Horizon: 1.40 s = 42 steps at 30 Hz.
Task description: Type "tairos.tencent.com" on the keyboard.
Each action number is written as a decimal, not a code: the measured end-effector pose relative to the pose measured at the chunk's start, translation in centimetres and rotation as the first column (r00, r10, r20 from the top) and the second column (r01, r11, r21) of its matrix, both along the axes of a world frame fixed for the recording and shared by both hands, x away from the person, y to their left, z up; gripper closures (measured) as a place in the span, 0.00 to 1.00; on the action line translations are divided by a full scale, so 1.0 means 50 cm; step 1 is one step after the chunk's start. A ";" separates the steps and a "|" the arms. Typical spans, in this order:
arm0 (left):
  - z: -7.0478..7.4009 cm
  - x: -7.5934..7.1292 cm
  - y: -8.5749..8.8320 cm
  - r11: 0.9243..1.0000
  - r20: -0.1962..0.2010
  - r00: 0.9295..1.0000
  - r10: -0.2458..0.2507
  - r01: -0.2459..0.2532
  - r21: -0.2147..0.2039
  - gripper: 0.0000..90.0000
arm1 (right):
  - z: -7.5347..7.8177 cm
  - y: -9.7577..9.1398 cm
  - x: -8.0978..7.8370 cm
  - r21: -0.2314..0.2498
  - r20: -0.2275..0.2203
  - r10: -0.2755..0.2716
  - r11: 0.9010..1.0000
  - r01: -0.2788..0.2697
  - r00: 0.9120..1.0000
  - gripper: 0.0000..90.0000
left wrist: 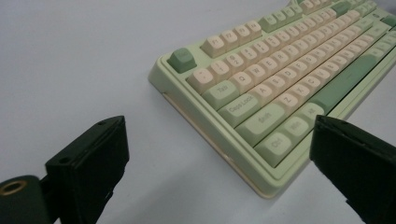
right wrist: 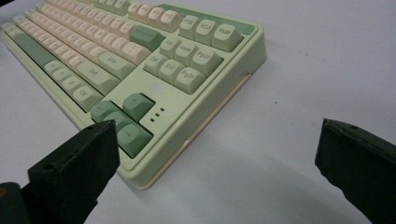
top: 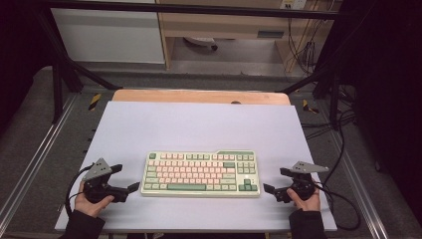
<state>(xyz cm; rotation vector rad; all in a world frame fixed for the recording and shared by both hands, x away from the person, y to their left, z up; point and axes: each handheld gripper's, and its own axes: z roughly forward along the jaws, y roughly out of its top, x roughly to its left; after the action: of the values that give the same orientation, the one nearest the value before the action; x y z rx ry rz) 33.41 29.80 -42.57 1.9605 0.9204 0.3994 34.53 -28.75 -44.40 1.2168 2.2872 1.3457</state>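
A pale green keyboard (top: 200, 173) with cream, pink and darker green keys lies flat on the white table sheet (top: 199, 124), near its front edge. My left gripper (top: 127, 178) sits just off the keyboard's left end, open and empty, held by a hand. In the left gripper view, the keyboard's (left wrist: 280, 79) left corner lies ahead between the spread jaws of the left gripper (left wrist: 219, 158). My right gripper (top: 274, 179) rests off the keyboard's right end, also open and empty. From the right gripper (right wrist: 215, 163), I see the keyboard's (right wrist: 140, 60) arrow-key corner close to one jaw.
A wooden board edge (top: 199, 96) runs along the far side of the sheet. Black frame bars (top: 64, 69) and cables (top: 343, 199) flank the table. The sheet is bare behind the keyboard.
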 end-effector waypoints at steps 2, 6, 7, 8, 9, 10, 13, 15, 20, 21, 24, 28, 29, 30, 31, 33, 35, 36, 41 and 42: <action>0.005 -0.001 -0.004 1.000 0.005 1.000 0.002 -0.002 -0.003 0.07 | 0.000 0.000 0.000 0.002 0.000 -0.001 1.000 0.001 1.000 0.01; 0.013 -0.002 -0.012 1.000 0.012 1.000 0.014 -0.014 -0.005 0.13 | 0.000 0.000 0.000 0.000 -0.001 -0.001 1.000 0.001 1.000 0.01; 0.015 -0.003 -0.014 1.000 0.018 1.000 0.014 -0.014 -0.007 0.16 | 0.000 0.000 0.000 0.000 -0.001 -0.001 1.000 0.001 1.000 0.01; 0.017 -0.003 -0.016 1.000 0.022 1.000 0.013 -0.013 -0.010 0.18 | 0.000 0.000 0.000 0.000 0.000 -0.001 1.000 0.001 1.000 0.01; 0.019 -0.004 -0.019 1.000 0.025 1.000 0.015 -0.015 -0.009 0.21 | 0.000 0.000 0.000 0.000 -0.001 -0.001 1.000 0.001 1.000 0.01; 0.021 -0.003 -0.022 1.000 0.026 1.000 0.017 -0.017 -0.008 0.23 | 0.000 0.001 0.000 0.001 -0.003 -0.002 1.000 0.002 1.000 0.01; 0.028 -0.003 -0.031 1.000 0.031 0.999 0.019 -0.019 -0.005 0.33 | 0.000 0.001 0.000 -0.002 -0.002 0.000 1.000 0.000 1.000 0.01; 0.031 -0.003 -0.036 1.000 0.034 0.999 0.019 -0.019 -0.007 0.39 | 0.000 0.000 0.000 -0.001 -0.002 -0.001 1.000 0.001 1.000 0.01; 0.038 -0.002 -0.048 1.000 0.043 0.999 0.019 -0.018 -0.011 0.51 | 0.000 0.000 0.000 -0.003 -0.001 0.000 1.000 0.000 1.000 0.01; 0.040 -0.002 -0.049 1.000 0.043 0.999 0.020 -0.020 -0.010 0.51 | 0.000 0.000 0.000 -0.003 -0.001 0.000 1.000 0.000 1.000 0.01; 0.043 0.000 -0.054 1.000 0.041 0.999 0.014 -0.014 -0.015 0.62 | 0.000 0.000 0.000 -0.001 -0.001 -0.001 1.000 0.001 1.000 0.01; 0.049 0.003 -0.065 1.000 0.039 0.999 0.005 -0.005 -0.014 0.72 | 0.000 0.001 0.000 0.000 -0.002 -0.001 1.000 0.001 1.000 0.01; 0.050 0.004 -0.069 1.000 0.040 0.999 0.001 0.000 -0.015 0.74 | 0.000 0.001 0.000 -0.001 0.000 -0.002 1.000 0.002 1.000 0.01; 0.051 0.005 -0.073 1.000 0.040 0.999 -0.004 0.005 -0.014 0.76 | 0.000 0.001 0.000 0.000 -0.001 -0.003 1.000 0.003 1.000 0.01; 0.053 0.006 -0.078 1.000 0.041 0.999 -0.007 0.008 -0.012 0.78 | 0.000 0.000 0.000 0.001 -0.002 -0.001 1.000 0.001 1.000 0.01; 0.056 0.008 -0.089 1.000 0.043 0.999 -0.017 0.018 -0.013 0.82 | 0.001 0.000 0.000 0.003 -0.002 -0.003 1.000 0.003 1.000 0.01; 0.058 0.011 -0.100 1.000 0.047 0.999 -0.026 0.026 -0.010 0.85 | 0.001 0.000 0.000 0.003 -0.002 -0.002 1.000 0.002 1.000 0.01; 0.058 0.012 -0.105 0.999 0.046 0.998 -0.033 0.033 -0.010 0.87 | 0.001 0.000 0.000 0.002 -0.002 -0.003 1.000 0.003 1.000 0.01; 0.056 0.019 -0.128 0.999 0.042 0.998 -0.049 0.049 -0.009 0.96 | 0.001 0.000 0.000 0.003 -0.003 -0.002 1.000 0.002 1.000 0.01; 0.055 0.021 -0.131 0.999 0.043 0.998 -0.051 0.052 -0.005 0.97 | 0.001 0.001 0.000 0.004 -0.003 -0.001 1.000 0.001 1.000 0.01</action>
<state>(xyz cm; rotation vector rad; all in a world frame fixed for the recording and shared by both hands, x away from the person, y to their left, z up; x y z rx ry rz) 34.44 23.25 -39.80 1.9584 0.8417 0.4063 34.51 -28.72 -44.35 1.2221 2.2863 1.3493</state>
